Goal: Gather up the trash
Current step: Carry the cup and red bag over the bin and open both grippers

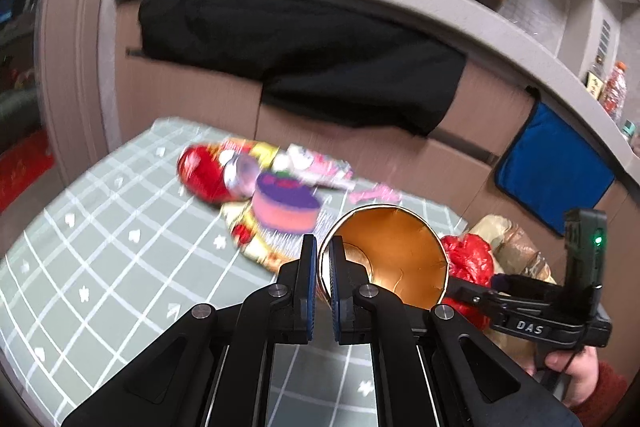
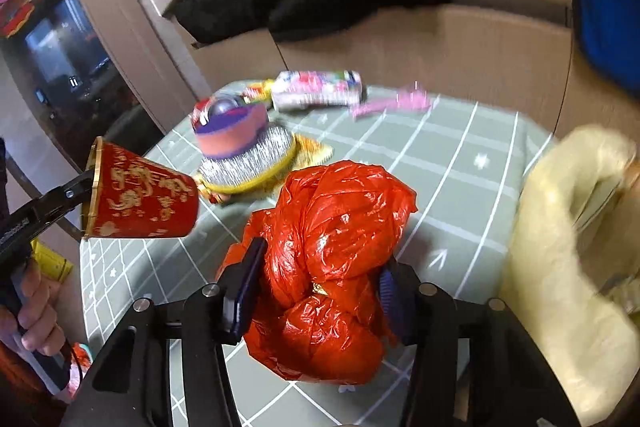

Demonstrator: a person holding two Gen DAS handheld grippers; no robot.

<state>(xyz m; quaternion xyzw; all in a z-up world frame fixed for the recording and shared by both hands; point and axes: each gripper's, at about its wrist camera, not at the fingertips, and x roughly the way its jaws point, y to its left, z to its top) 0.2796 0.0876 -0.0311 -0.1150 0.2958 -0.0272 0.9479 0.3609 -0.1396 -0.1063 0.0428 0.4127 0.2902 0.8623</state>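
Crinkled red plastic bag (image 2: 332,259) bulges between right gripper (image 2: 316,283) pads.

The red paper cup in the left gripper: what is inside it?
The red paper cup shows only its bare gold lining in the left wrist view. The nearest inner wall, behind the left gripper, stays hidden.

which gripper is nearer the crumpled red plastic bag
Right. The right gripper has the red plastic bag between its jaws. The left gripper is off to one side of the bag, shut on the rim of a red paper cup.
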